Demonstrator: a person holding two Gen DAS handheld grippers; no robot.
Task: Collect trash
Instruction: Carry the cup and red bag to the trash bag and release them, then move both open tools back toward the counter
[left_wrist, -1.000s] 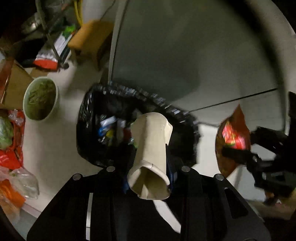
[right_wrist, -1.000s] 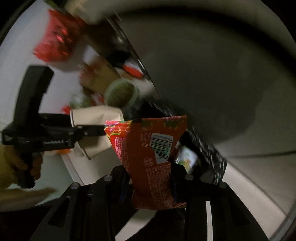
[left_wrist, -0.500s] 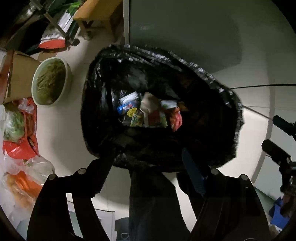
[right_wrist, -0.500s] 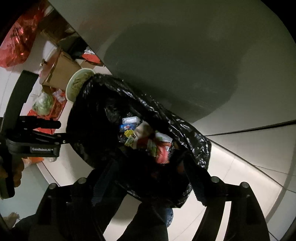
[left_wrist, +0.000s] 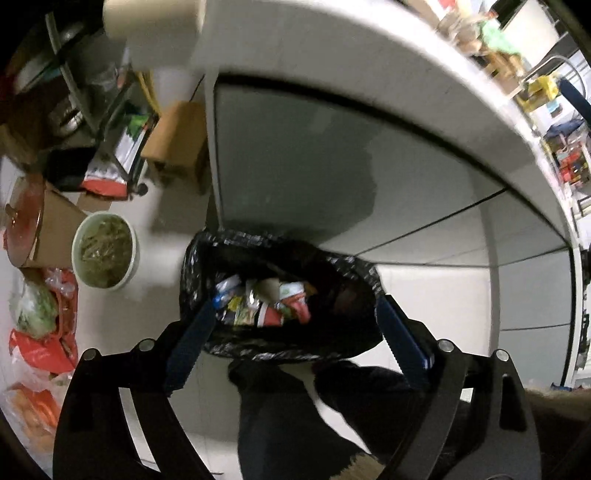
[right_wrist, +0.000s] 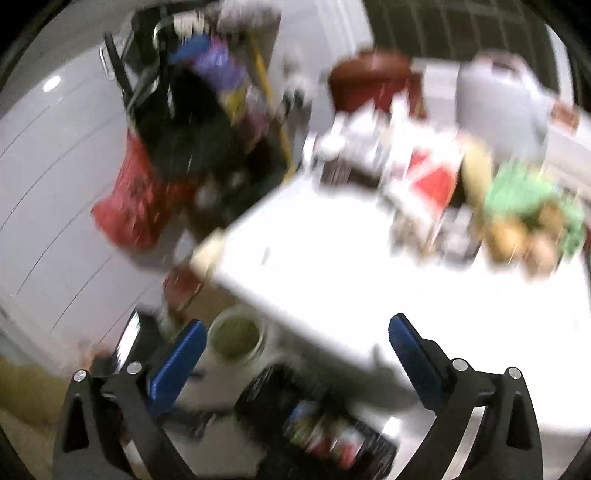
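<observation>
I am holding the left gripper (left_wrist: 295, 325) with its blue-padded jaws spread wide and nothing between them; they have just been opening. Directly below and just ahead of it, the black plastic-lined trash bin (left_wrist: 221, 350) is sitting on the pale floor against the foot of the grey cabinet front (left_wrist: 314, 166), with a heap of bright crumpled wrappers (left_wrist: 266, 302) already lying inside. Left of the bin, a round white bowl of greenish scraps (left_wrist: 105, 253) is standing on the floor, and further left red plastic bags (left_wrist: 40, 350) are lying near the view's edge.

The right gripper (right_wrist: 295, 343) is likewise released and empty, its jaws having just been opening too. In its blurred view it is pointing up over the near edge of the white counter top (right_wrist: 332, 258). Along the counter's far edge, red-and-white packets (right_wrist: 424, 177) and something green (right_wrist: 532, 199) are crowding together, too smeared to name. I judge the right hand nearer to whatever trash is remaining up there, which is lying ahead of it and beyond the bare counter
</observation>
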